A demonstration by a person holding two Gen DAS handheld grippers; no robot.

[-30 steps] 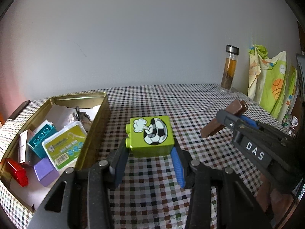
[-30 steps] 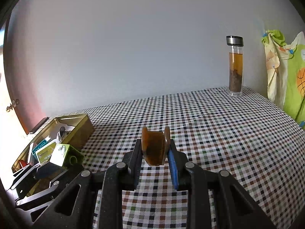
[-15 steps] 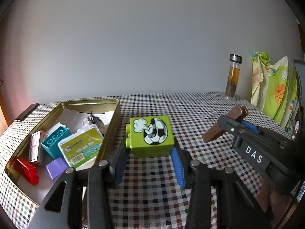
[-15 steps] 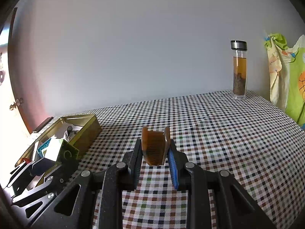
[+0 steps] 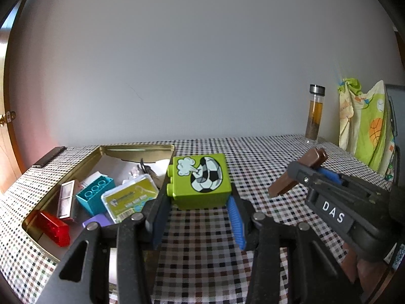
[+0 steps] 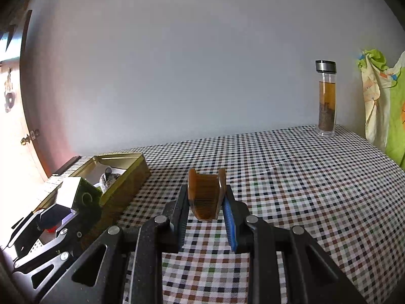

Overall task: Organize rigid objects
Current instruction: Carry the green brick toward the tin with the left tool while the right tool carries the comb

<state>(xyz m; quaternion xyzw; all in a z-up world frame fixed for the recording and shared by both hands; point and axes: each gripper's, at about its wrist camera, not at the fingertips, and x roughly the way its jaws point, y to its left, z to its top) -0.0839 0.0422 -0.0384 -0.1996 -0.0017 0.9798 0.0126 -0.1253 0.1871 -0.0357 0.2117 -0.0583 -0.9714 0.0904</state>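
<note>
We hold the left gripper (image 5: 198, 197) clamped on a block, the right gripper (image 6: 205, 204) clamped on a comb, side by side, tilted slightly down.

My left wrist camera looks forward and slightly down along its fingers, close over the tin (image 5: 76, 174) at its left. My right one sits further right, facing likewise. Both share the tin (image 6: 121, 177), checked cloth (image 5: 253, 152), bottle (image 6: 326, 96) and wall.
</note>
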